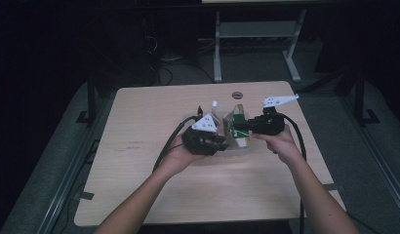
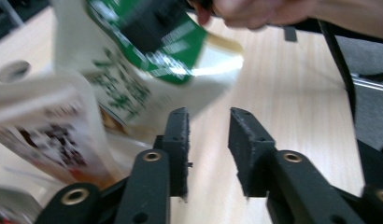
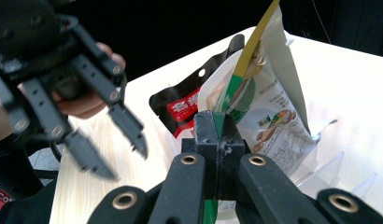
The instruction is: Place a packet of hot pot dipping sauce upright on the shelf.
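My right gripper (image 3: pixel 217 128) is shut on the top edge of a green-and-white snack pouch (image 3: pixel 269 116) and holds it upright at the middle of the table. The high view shows the same pouch (image 1: pixel 240 122) at the tips of the right gripper (image 1: pixel 235 127). My left gripper (image 2: pixel 209 121) stands open with nothing but bare table between its jaws. The pouch (image 2: pixel 124 84) tilts just beyond it, up and to the left. Seen from the right gripper view, the left gripper (image 3: pixel 126 163) hangs open to the left of the pouch, apart from it.
A black-and-red packet (image 3: pixel 180 105) lies behind the pouch, and a pale printed packet (image 2: pixel 45 126) sits close to my left jaw. Clear plastic film (image 3: pixel 339 168) lies under the packets. The wooden table (image 1: pixel 154 122) has a round cable hole (image 1: pixel 237 94) near its far edge.
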The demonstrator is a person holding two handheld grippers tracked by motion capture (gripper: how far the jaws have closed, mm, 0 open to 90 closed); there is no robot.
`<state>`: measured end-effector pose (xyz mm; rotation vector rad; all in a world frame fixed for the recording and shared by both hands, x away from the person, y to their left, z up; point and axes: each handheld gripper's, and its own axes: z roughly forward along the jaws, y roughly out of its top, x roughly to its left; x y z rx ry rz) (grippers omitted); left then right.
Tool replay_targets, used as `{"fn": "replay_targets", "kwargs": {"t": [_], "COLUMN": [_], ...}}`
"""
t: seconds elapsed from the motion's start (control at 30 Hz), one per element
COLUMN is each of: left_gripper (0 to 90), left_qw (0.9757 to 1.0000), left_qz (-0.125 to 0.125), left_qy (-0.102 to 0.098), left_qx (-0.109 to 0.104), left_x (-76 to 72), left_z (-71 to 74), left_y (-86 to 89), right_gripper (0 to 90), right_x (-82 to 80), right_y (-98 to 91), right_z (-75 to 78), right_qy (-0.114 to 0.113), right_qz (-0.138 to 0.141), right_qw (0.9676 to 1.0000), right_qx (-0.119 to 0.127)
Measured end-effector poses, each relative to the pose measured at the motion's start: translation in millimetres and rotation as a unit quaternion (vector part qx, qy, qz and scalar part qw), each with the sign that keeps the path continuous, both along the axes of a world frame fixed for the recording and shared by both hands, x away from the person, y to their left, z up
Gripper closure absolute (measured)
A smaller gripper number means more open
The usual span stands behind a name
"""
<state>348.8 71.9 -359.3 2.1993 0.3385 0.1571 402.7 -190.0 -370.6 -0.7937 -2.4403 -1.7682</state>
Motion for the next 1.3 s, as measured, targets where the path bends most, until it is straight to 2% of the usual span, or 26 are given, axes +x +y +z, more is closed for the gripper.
{"fn": "replay_targets", "kwargs": {"t": [0.13, 0.27, 0.43, 0.63, 0.8, 0.93, 1.03, 1.17, 1.3], "left_gripper": [61.3, 58.0, 53.7, 49.9, 48.7, 47.7, 46.5, 45.5, 43.7], "left_qw": [0.9998, 0.9995, 0.9992, 0.9985, 0.9977, 0.9970, 0.9964, 0.9962, 0.9957], "left_qz": [-0.003, -0.002, 0.002, 0.011, 0.017, 0.024, 0.035, 0.042, 0.052], "left_qy": [0.017, 0.028, 0.035, 0.046, 0.055, 0.061, 0.069, 0.066, 0.067], "left_qx": [0.009, 0.016, 0.020, 0.029, 0.036, 0.041, 0.034, 0.037, 0.039], "left_x": [-10.4, -19.5, -26.8, -34.5, -39.5, -43.1, -46.1, -47.4, -48.8], "left_z": [-9.2, -17.7, -25.1, -34.3, -40.0, -44.0, -46.8, -47.9, -49.8], "left_y": [7.6, 20.0, 35.9, 54.4, 67.4, 78.1, 85.3, 96.1, 107.5], "right_gripper": [89.9, 89.6, 87.9, 83.1, 75.7, 64.7, 41.7, 24.2, 16.5], "right_x": [1.9, 4.0, 7.4, 12.3, 12.6, 11.0, 7.4, 2.0, -9.2], "right_y": [1.7, 1.6, 0.8, -2.9, -3.0, -3.0, -2.9, -7.0, -15.1], "right_z": [-0.8, -1.6, -1.3, -3.2, -3.4, -1.4, 4.3, 9.7, 12.4], "right_qy": [0.000, 0.001, -0.001, -0.003, -0.003, -0.007, -0.013, -0.008, -0.013], "right_qz": [-0.003, -0.006, -0.017, -0.037, -0.054, -0.057, -0.072, -0.078, -0.075], "right_qw": [1.0000, 1.0000, 0.9999, 0.9993, 0.9985, 0.9983, 0.9970, 0.9966, 0.9964], "right_qx": [-0.004, 0.002, 0.002, 0.007, -0.007, -0.007, -0.026, -0.025, -0.039]}}
